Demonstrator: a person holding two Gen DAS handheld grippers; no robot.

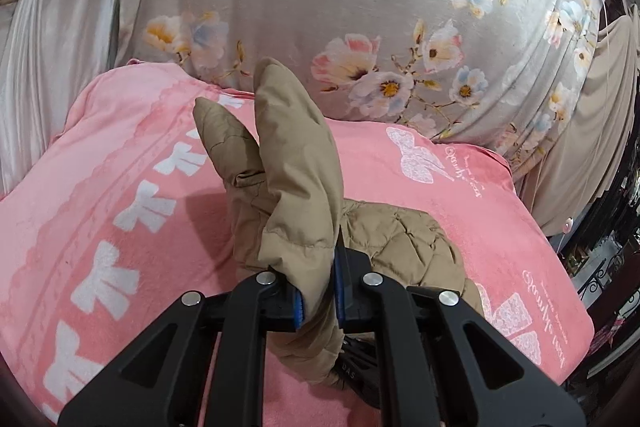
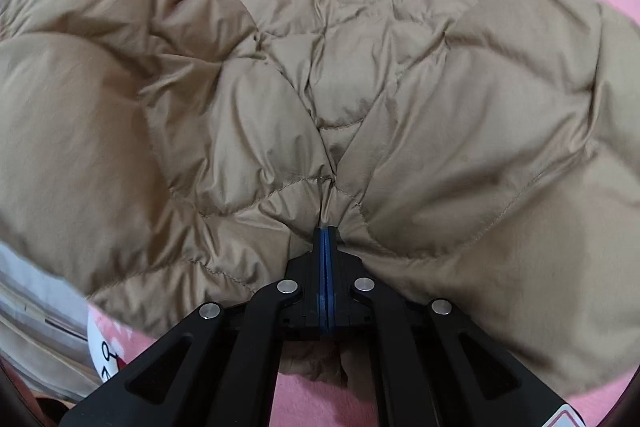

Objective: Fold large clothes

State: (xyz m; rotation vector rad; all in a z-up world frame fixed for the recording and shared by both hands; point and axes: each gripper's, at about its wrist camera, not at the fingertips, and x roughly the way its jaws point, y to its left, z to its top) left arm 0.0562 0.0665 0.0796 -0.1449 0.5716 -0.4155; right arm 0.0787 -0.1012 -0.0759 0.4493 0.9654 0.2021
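- One jacket in play, tan and quilted, lying on the pink blanket that covers the bed.
- Two grippers on it, one in each of the person's hands, and both have cloth.
- Left gripper: jaws clamped on a fold of the jacket, a narrow gap between the two blue pads filled with tan fabric.
- That fold stands up past the fingers in two rounded peaks, one tall, one shorter to its left, lifted clear of the blanket.
- Below and to the right of the left gripper, the rest of the jacket sits bunched on the blanket.
- Right gripper: jaws pressed nearly together, the two blue pads almost touching, pinching a thin gather of quilted cloth at the very tip.
- From that pinch the stitching fans outward; the jacket spreads wide to both sides and fills almost the whole right wrist view.
- One blanket, pink, with a row of white bows down its left side and white lettering towards its right edge.
- One sheet beyond the blanket, grey with pink, blue and white flowers.
- Pale curtains hang at the far left, one band tied across them.
- One beige cloth hangs at the right, past the bed's edge.
- The blanket shows as a pink strip under the jacket's near edge, between the right gripper's arms.
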